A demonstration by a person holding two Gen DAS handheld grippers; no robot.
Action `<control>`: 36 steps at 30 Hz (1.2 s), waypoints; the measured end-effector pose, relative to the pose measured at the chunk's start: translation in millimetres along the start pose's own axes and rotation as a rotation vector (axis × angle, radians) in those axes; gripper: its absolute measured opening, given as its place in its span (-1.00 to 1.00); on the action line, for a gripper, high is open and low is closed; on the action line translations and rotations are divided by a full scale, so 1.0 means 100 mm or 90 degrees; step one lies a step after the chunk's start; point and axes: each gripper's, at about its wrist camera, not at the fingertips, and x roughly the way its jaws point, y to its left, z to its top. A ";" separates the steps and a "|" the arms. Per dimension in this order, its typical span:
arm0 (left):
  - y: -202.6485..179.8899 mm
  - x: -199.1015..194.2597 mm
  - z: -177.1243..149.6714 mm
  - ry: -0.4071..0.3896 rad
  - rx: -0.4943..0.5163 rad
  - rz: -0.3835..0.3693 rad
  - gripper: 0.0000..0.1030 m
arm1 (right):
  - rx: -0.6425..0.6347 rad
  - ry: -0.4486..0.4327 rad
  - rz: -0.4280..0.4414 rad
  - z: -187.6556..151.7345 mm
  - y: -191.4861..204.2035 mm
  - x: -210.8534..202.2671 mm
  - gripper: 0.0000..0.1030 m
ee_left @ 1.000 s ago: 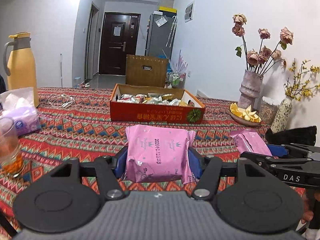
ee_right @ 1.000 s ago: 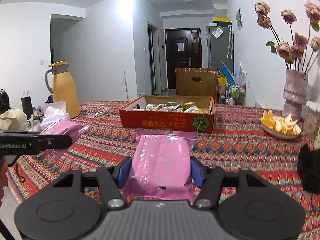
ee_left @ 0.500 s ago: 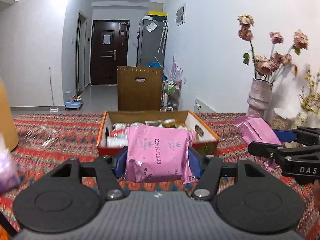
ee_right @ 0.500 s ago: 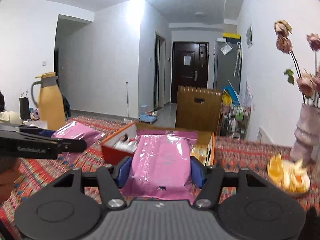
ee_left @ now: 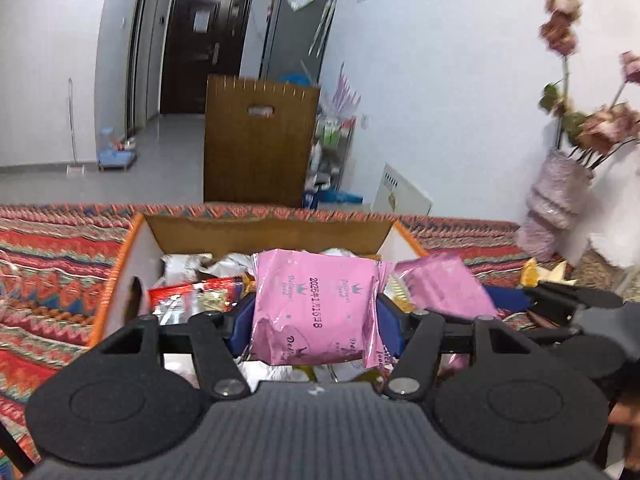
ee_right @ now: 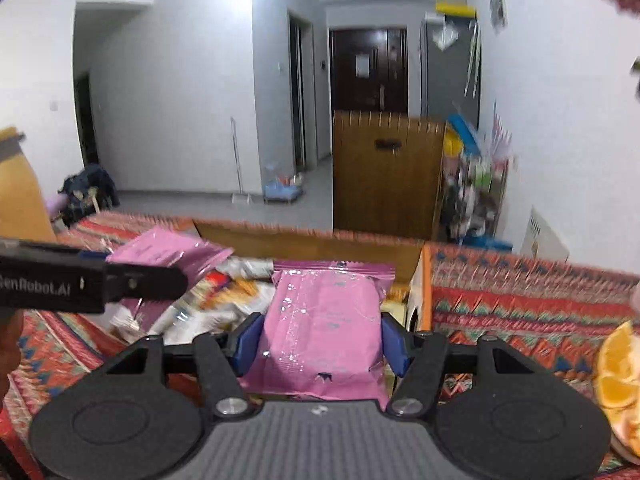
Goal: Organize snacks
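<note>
My left gripper is shut on a pink snack packet, held over the open orange cardboard box full of wrapped snacks. My right gripper is shut on a second pink snack packet, above the right end of the same box. In the left wrist view the right gripper's packet hangs just to the right of mine. The right wrist view shows the left gripper's black finger and its packet at the left.
The box sits on a patterned red tablecloth. A vase of dried roses stands at the right, a plate of orange slices near the right gripper. A yellow jug is at the far left. A brown chair back stands behind the table.
Both grippers have carried their pink packets forward across the table, from well in front of the box to over it. The box now fills the view beneath both packets.
</note>
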 end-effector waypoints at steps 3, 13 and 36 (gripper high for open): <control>0.03 0.36 0.00 0.030 -0.011 0.002 0.20 | -0.003 0.039 0.012 -0.05 -0.03 0.30 0.19; 0.13 0.71 -0.19 0.060 -0.035 -0.008 0.57 | -0.069 0.041 -0.034 -0.02 0.00 0.45 0.65; 0.14 -0.85 -0.01 -0.090 0.041 0.064 0.89 | -0.061 -0.076 -0.060 0.27 0.22 -0.59 0.84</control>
